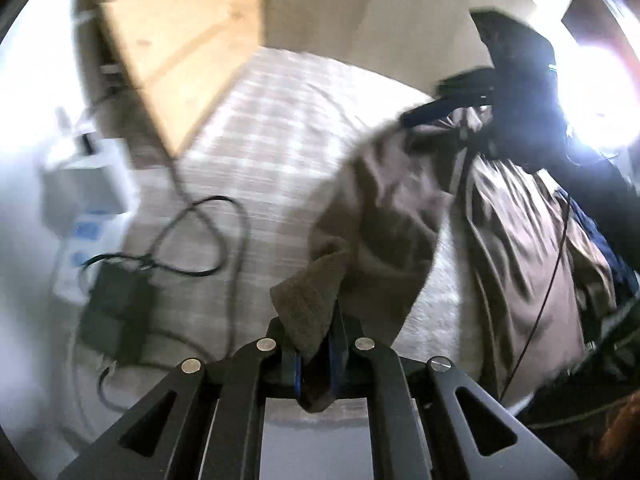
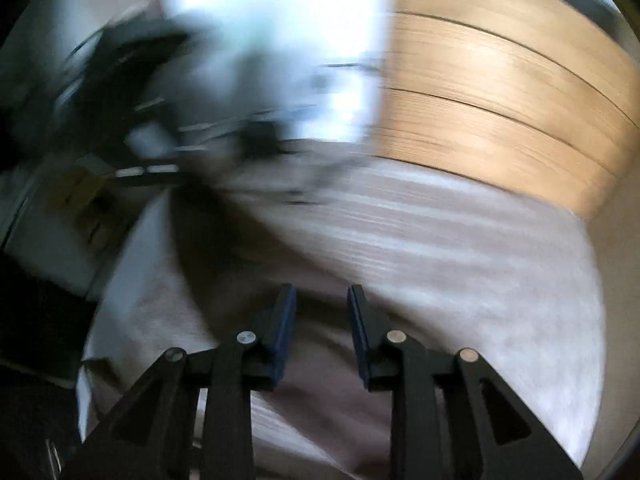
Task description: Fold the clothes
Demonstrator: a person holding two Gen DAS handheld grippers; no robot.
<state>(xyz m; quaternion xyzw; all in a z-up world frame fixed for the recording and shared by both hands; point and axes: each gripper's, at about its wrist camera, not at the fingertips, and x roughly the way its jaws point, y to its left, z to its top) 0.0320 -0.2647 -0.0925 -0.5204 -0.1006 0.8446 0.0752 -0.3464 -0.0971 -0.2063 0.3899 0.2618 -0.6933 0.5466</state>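
Observation:
In the left wrist view a brown garment (image 1: 400,216) hangs lifted over a striped bed cover (image 1: 272,132). My left gripper (image 1: 316,348) is shut on a ribbed corner of that garment, which sticks out between its blue pads. At the upper right of the same view the other gripper (image 1: 448,104), dark and blurred, sits at the garment's far top edge. In the right wrist view my right gripper (image 2: 322,320) stands open above the pale cover (image 2: 460,264), with nothing between its blue pads (image 2: 286,320). That view is heavily smeared; a dark fold of cloth (image 2: 208,248) lies beneath, left of centre.
A black box (image 1: 116,304) with looping cables (image 1: 200,236) lies on the cover at left. A white unit (image 1: 88,188) stands beyond the bed's left edge. A wooden headboard (image 1: 172,40) rises at the back. Bright window glare fills the right edge. A person's dark sleeve (image 1: 592,184) crosses at right.

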